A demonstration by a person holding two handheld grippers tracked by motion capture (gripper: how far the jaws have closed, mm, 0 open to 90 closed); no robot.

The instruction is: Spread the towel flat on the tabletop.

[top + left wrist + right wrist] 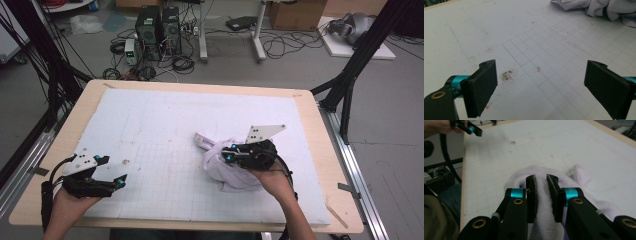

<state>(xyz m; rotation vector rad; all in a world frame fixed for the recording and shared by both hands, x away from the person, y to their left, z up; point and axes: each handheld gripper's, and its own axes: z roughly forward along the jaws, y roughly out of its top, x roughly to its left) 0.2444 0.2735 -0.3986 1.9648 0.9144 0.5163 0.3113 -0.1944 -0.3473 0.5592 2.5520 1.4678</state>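
- High view: the crumpled white cloth garment [227,167] lies bunched on the white gridded mat [165,120] that covers the wooden surface [327,150], right of centre and near the person's edge.
- The right gripper [231,154] sits on top of that heap, in the person's right hand [272,180]. Judged from this, the pinch is taken at the upper part of the pile so that a lift would draw the fabric up and let it hang free.
- Right gripper view: the two black fingers [532,195] are closed on a ridge of the garment [544,220]. Fabric fills the narrow gap between them, so the cloth is gripped rather than merely touched.
- A fold with a small tag [572,171] spreads beyond the fingers and rests on the mat.
- Left gripper view: the left gripper [541,87] has its fingers [484,85] spread wide apart with nothing between them, above bare mat [474,30] near a small dark stain [507,75].
- The garment [604,10] lies well apart from the left gripper, at the top right corner of that view.
- In the high view the left gripper [112,172] is held low at the near left of the mat, in the left hand [67,200]. This reads as a ready posture: opened in advance to take a second hold on the cloth once an edge is presented.
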